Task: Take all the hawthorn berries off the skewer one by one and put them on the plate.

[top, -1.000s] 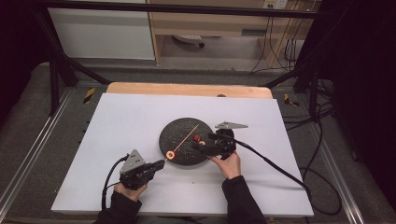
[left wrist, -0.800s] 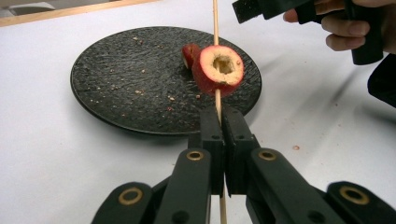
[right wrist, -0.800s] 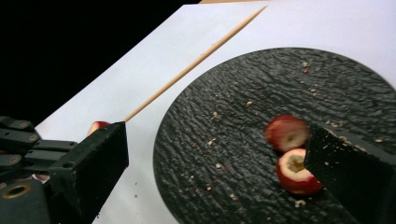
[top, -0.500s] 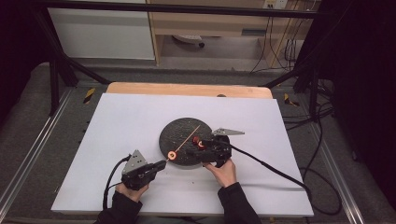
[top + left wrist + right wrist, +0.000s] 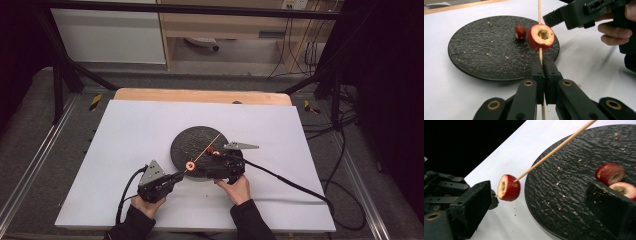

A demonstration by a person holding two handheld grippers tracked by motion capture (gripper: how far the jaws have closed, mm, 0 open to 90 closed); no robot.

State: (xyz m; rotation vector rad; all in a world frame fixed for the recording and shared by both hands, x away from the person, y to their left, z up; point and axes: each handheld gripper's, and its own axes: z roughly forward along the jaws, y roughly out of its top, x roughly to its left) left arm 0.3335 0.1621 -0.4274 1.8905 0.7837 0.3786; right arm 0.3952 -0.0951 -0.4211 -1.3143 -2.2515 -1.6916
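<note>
Gripping the thin wooden skewer (image 5: pixel 539 15) near its lower end, our left claw (image 5: pixel 543 65) has its jaws pressed fully together on the stick. We see a hollowed red fruit piece (image 5: pixel 540 37) threaded on it just above the jaws, hanging over the near edge of the black plate (image 5: pixel 476 50), which sits on the white surface (image 5: pixel 130 125). Our right claw (image 5: pixel 216 161) stands wide apart with nothing between its jaws, hovering over the plate's rim close to two more fruit pieces (image 5: pixel 610 173) lying there.
</note>
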